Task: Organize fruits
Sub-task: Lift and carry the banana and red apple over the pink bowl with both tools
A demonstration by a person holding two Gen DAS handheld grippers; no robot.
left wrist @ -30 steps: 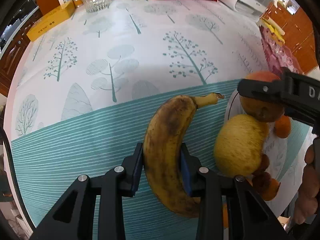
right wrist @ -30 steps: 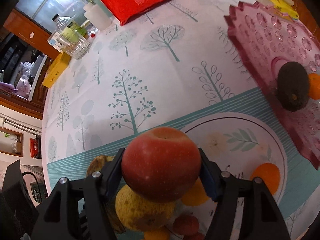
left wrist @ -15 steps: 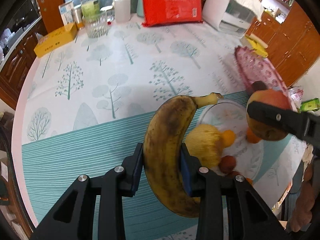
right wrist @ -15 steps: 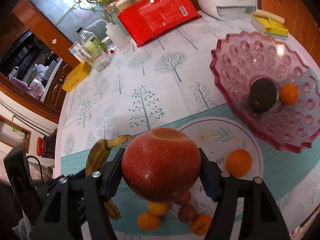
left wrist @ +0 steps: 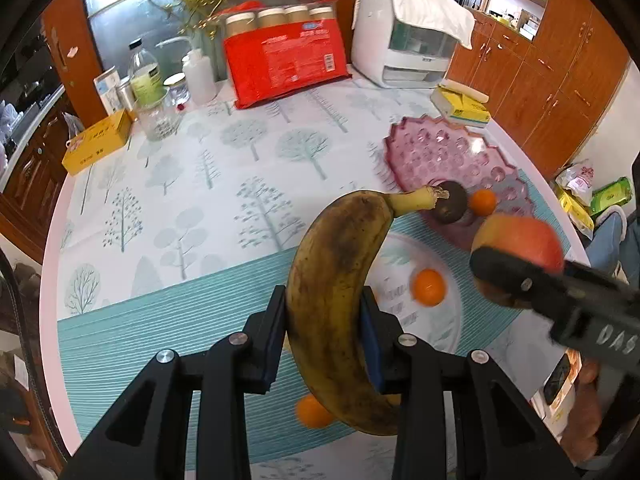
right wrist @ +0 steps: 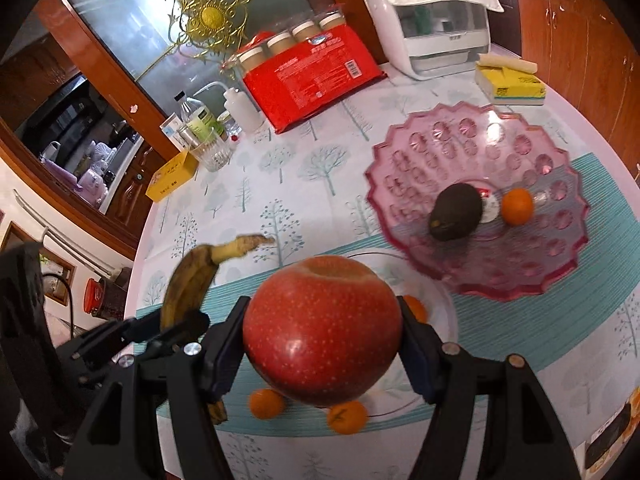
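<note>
L gripper (left wrist: 324,336) pinching a spotty brown banana (left wrist: 340,304) btwn both pads, center-bottom of L wrist view; stem end points up-right, fruit held off the table. R gripper (right wrist: 322,340) clamped on a red apple (right wrist: 322,326), center-bottom of R wrist view, also lifted; the apple's underside is hidden. In L view the apple shows at right edge, blurred, w/ one black finger across it.

Containers: pink glass dish (right wrist: 532,148) right-center in R view holds a dark avocado (right wrist: 456,212) and a small orange (right wrist: 517,206), near each other but apart. White plate (left wrist: 444,324) w/ leaf print sits just below the dish, mostly covered by banana and apple; one small orange (left wrist: 429,287) on it in L view. Two more small oranges (right wrist: 267,403) and (right wrist: 347,419) peek out under the apple at the plate's near rim – can't tell if on or off the plate.

Tree-print tablecloth (left wrist: 200,184) under everything. Upper frame: red package (left wrist: 284,64), white appliance (left wrist: 408,40) w/ cloth on top, yellow box (left wrist: 98,142) upper left, bottles and glass jar beside it, small print unreadable. Lower right corner of both views cut off, object there unclear.
</note>
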